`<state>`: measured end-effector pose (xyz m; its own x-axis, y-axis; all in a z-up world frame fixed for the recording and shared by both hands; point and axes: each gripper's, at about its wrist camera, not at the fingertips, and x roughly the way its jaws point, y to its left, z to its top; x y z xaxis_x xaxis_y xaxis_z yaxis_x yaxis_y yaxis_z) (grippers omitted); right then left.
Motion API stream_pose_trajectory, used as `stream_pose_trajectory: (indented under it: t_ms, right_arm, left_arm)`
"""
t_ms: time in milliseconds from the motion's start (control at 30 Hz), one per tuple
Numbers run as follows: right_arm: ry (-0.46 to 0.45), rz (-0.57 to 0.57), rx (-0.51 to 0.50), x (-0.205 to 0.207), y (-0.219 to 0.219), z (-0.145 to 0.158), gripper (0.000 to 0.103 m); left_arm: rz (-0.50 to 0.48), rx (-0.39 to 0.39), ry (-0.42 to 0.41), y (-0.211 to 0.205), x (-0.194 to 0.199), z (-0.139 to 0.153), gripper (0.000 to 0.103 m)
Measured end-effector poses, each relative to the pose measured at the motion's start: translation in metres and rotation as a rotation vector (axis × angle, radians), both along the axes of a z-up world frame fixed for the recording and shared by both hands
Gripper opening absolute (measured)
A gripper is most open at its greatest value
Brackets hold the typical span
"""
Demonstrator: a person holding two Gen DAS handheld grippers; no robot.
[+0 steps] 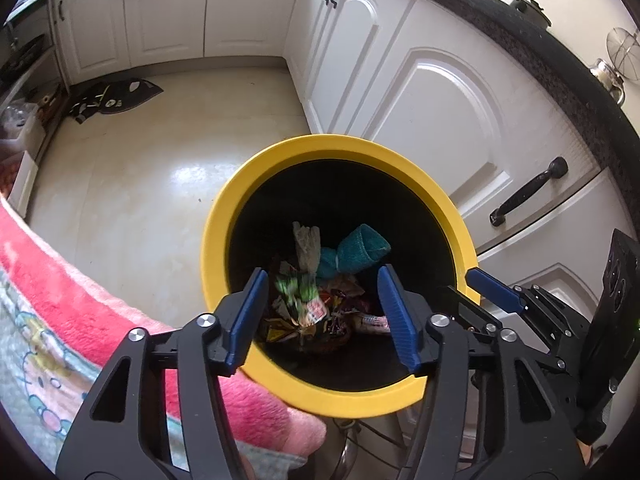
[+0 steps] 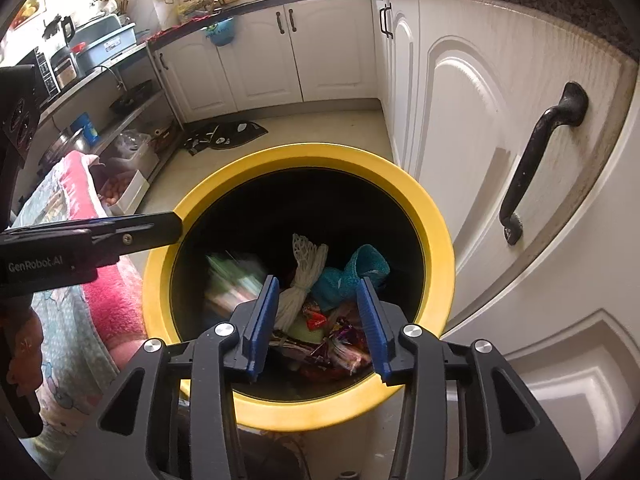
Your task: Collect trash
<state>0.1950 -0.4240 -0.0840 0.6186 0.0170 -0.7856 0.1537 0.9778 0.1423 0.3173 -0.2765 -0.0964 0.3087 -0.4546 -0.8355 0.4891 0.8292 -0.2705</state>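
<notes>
Left wrist view: the left gripper (image 1: 322,312) hangs over the mouth of the yellow-rimmed bin (image 1: 224,216), which stands on the kitchen floor (image 1: 132,184) beside the white cabinet door (image 1: 436,120). Its jaws stand apart and clasp nothing. Between them, blurred and apparently dropping free, is a green-and-white wrapper (image 1: 302,292). Under it lies the trash already in the bin: a teal cloth (image 1: 360,250), a pale mesh bundle (image 1: 307,246) and coloured snack wrappers (image 1: 344,312). The right gripper's blue finger (image 1: 494,286) reaches over the bin's right rim.

Right wrist view: the right gripper (image 2: 318,312) is likewise released and empty, poised over the near rim of the bin (image 2: 160,280). A blurred greenish wrapper (image 2: 232,276) shows at the left inside the bin, seemingly falling. The mesh bundle (image 2: 304,264) and teal cloth (image 2: 360,268) lie in the middle. The left gripper (image 2: 120,236) juts in over the left rim.

Risks, as I judge them: light wrappers could drift and catch on the rim or land outside on the floor; the two grippers are close together and could knock each other or tip the bin on withdrawing.
</notes>
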Motion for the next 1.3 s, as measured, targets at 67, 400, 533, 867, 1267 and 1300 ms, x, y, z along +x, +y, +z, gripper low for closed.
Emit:
stream_pose_trajectory:
  t_ms: [67, 400, 533, 867, 1267, 1300]
  right_arm:
    - [-0.005, -0.003, -0.001, -0.005, 0.000, 0.003, 0.042]
    - [-0.073, -0.010, -0.026, -0.032, 0.015, 0.028, 0.058]
    - [-0.149, -0.017, -0.053, -0.053, 0.031, 0.045, 0.073]
    - [-0.416, -0.032, -0.111, -0.118, 0.069, 0.070, 0.097]
    - [-0.568, -0.056, -0.170, -0.175, 0.099, 0.067, 0.097]
    - [-0.576, -0.059, -0.168, -0.178, 0.100, 0.068, 0.097]
  left_arm:
    - [0.007, 0.000, -0.009, 0.005, -0.001, 0.004, 0.056]
    - [0.077, 0.009, -0.114, 0.048, -0.030, 0.036, 0.079]
    - [0.138, -0.015, -0.191, 0.077, -0.055, 0.049, 0.093]
    - [0.265, -0.031, -0.395, 0.128, -0.120, 0.067, 0.093]
    - [0.301, -0.033, -0.547, 0.154, -0.174, 0.072, 0.093]
    - [0.301, -0.034, -0.552, 0.154, -0.177, 0.071, 0.093]
